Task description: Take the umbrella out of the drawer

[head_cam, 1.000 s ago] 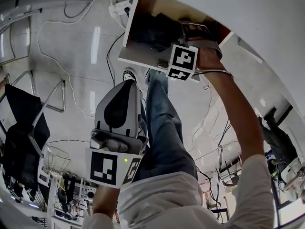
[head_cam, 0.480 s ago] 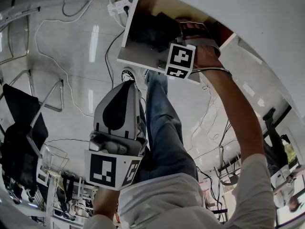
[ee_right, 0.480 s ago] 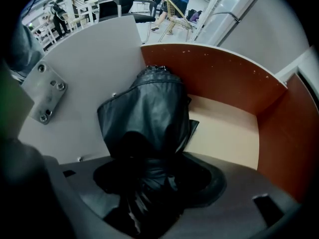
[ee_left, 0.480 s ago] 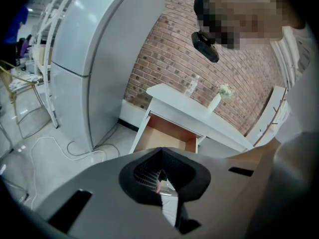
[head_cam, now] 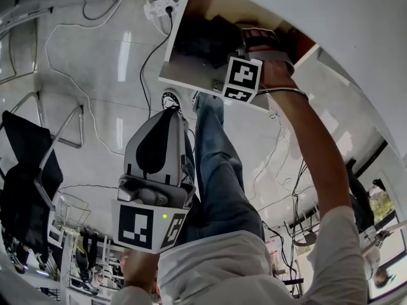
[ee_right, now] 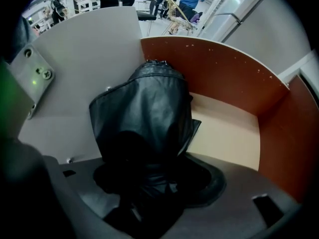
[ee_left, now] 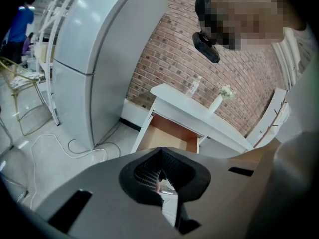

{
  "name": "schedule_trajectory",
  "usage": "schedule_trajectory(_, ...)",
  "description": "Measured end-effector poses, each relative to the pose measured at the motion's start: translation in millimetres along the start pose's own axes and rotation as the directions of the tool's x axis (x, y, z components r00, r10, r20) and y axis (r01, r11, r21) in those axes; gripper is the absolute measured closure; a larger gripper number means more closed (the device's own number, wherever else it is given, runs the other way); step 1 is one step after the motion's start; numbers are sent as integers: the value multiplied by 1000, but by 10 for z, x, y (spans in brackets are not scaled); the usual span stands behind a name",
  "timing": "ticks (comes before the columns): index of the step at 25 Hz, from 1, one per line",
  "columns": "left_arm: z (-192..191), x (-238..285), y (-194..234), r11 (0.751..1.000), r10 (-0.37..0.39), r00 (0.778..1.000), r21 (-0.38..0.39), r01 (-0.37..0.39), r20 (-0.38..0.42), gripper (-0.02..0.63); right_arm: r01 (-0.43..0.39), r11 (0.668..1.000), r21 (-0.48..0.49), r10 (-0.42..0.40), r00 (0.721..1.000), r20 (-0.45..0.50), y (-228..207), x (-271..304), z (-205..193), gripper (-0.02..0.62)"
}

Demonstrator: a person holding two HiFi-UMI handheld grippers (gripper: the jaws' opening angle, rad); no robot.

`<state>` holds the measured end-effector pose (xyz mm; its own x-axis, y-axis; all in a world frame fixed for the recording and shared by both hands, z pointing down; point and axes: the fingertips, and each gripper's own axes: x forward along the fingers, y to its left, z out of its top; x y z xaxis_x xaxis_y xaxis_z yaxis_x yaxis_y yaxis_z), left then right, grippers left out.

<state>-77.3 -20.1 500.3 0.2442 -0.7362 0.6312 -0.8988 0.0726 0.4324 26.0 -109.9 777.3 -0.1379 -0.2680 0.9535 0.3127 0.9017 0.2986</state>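
Note:
The white table's drawer (head_cam: pixel 191 76) stands pulled open at the top of the head view, with a brown inner wall (ee_right: pixel 224 68) and a pale floor. A black folded umbrella (ee_right: pixel 144 113) lies in it against the left side and also shows as a dark mass, the umbrella (head_cam: pixel 203 40), from above. My right gripper (ee_right: pixel 149 183) reaches into the drawer and is shut on the umbrella's near end; in the head view the right gripper (head_cam: pixel 254 43) sits above its marker cube. My left gripper (head_cam: pixel 159 142) hangs low by my legs, shut and holding nothing, well clear of the drawer (ee_left: pixel 167 138).
A power strip (head_cam: pixel 162 6) and cables trail over the glossy floor left of the drawer. A black chair (head_cam: pixel 28 170) stands at the far left. A tall grey fridge (ee_left: pixel 94 59) stands left of the table, a brick wall behind it. My jeans leg (head_cam: pixel 216 164) is below the drawer.
Almost nothing has changed: the right gripper stays in the drawer, shut on the umbrella, and the left gripper hangs where it was. The view has only shifted slightly.

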Motion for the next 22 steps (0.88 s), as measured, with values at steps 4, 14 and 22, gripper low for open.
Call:
schedule_trajectory(4, 3, -33, 26, 1000, 3, 1000, -3, -3, 4, 589, -4, 1000, 5, 4, 1000, -15, 3, -3, 13, 318)
schedule_trajectory(14, 73, -184, 51, 1000, 7, 1000, 9, -7, 27, 589, -80, 994, 68, 82, 996, -20, 69, -89, 26, 339)
schedule_trajectory(22, 113, -265, 75, 1000, 2, 999, 14, -3, 35, 589, -101, 990, 94, 105, 994, -34, 101, -167, 51, 341)
